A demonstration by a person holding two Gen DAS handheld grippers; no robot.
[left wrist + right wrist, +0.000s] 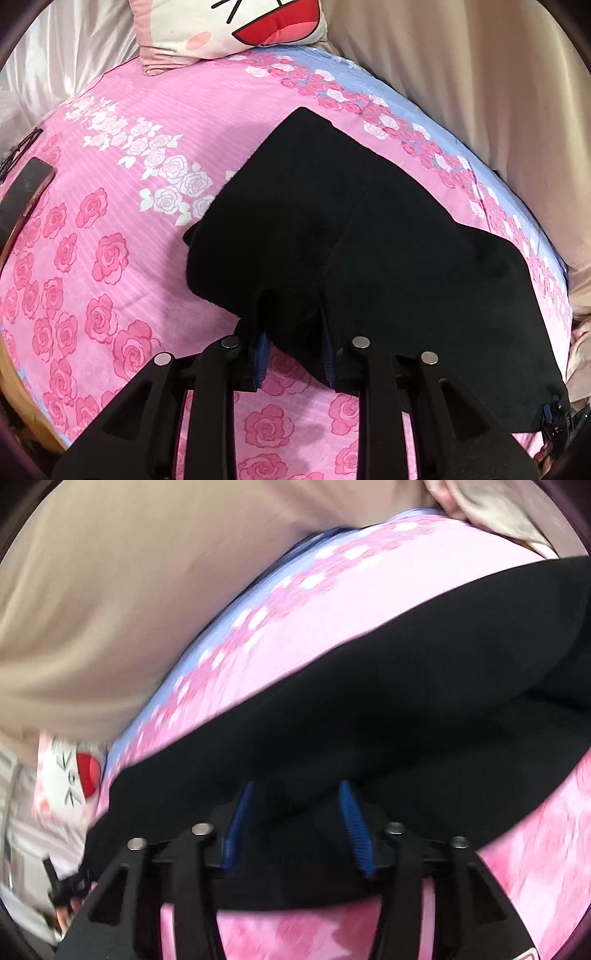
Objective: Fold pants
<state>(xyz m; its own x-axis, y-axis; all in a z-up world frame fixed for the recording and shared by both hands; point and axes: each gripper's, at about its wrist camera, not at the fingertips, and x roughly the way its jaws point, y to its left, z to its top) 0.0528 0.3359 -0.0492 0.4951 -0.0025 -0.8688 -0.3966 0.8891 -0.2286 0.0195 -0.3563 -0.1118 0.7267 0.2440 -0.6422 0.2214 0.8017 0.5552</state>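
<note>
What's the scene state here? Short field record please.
surface: bed with pink rose-print sheet
garment: black pants, partly folded, lying on the sheet
left gripper: at the near edge of the pants, cloth between its fingers; grip not clear
right gripper: at the pants edge, cloth between its fingers; view blurred, grip not clear
other items: cartoon pillow at the head of the bed; phone at the sheet's left edge

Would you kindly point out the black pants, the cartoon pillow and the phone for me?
black pants (369,229): left wrist view, middle of the folded fabric.
cartoon pillow (229,26): left wrist view, its printed face.
phone (26,192): left wrist view, its dark screen.
</note>
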